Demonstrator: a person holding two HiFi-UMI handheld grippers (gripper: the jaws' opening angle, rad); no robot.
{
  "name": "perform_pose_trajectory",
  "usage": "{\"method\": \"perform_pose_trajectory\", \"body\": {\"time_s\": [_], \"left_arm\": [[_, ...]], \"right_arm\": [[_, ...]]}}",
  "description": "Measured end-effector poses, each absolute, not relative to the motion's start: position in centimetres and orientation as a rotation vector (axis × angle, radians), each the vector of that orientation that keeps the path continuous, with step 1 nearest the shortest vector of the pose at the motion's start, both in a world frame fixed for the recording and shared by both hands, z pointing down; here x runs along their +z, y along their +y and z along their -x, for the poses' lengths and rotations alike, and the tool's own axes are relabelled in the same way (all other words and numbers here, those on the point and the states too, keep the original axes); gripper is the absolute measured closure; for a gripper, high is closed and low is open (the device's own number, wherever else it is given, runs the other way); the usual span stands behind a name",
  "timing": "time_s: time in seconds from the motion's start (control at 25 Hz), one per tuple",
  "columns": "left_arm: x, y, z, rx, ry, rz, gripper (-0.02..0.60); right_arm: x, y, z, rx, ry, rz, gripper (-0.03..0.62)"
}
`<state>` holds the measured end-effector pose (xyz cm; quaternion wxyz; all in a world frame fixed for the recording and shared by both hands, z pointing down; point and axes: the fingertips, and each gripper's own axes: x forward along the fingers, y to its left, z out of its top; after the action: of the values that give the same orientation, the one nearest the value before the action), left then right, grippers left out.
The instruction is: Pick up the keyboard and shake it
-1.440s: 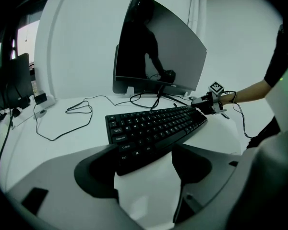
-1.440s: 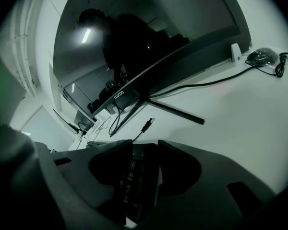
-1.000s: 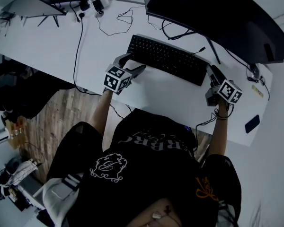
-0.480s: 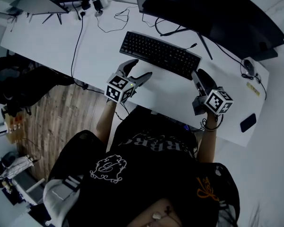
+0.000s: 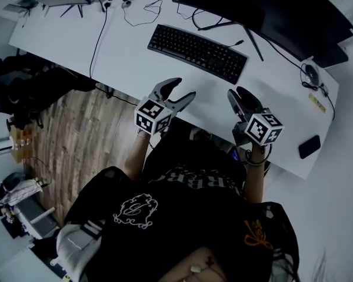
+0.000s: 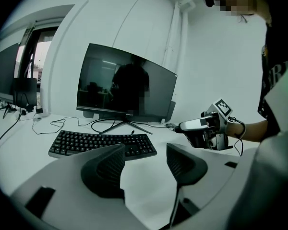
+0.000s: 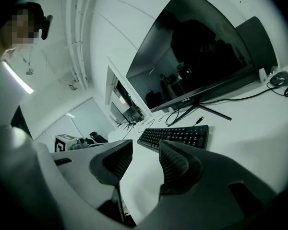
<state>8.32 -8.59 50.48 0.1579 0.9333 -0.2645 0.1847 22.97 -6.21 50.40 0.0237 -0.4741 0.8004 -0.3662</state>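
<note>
Dim, bluish light; heavy fisheye warp, dark vignetted corners.

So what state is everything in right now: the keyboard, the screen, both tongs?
Keyboard: lying flat on the desk, nothing touching it.
Monitor: screen dark.
Left tongs: open, empty; jaws have just been closing a little.
Right tongs: open, empty.
</note>
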Motion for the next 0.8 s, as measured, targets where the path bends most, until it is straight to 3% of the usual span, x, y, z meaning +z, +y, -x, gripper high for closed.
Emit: {"method": "perform_pose_trajectory", "body": {"time_s": [0.44, 0.8], "left_arm": [[50.4, -4.7, -8.9, 0.504, -0.752, -2.643, 0.442], [49.1, -2.4, -5.4, 0.511, -0.755, -2.686, 0.484]], "right_arm": [[50.4, -3.2, -20.4, -1.149, 2.509, 1.398, 0.425], [48.9, -1.7, -15.3, -1.074, 2.599, 1.352, 0.434]]}}
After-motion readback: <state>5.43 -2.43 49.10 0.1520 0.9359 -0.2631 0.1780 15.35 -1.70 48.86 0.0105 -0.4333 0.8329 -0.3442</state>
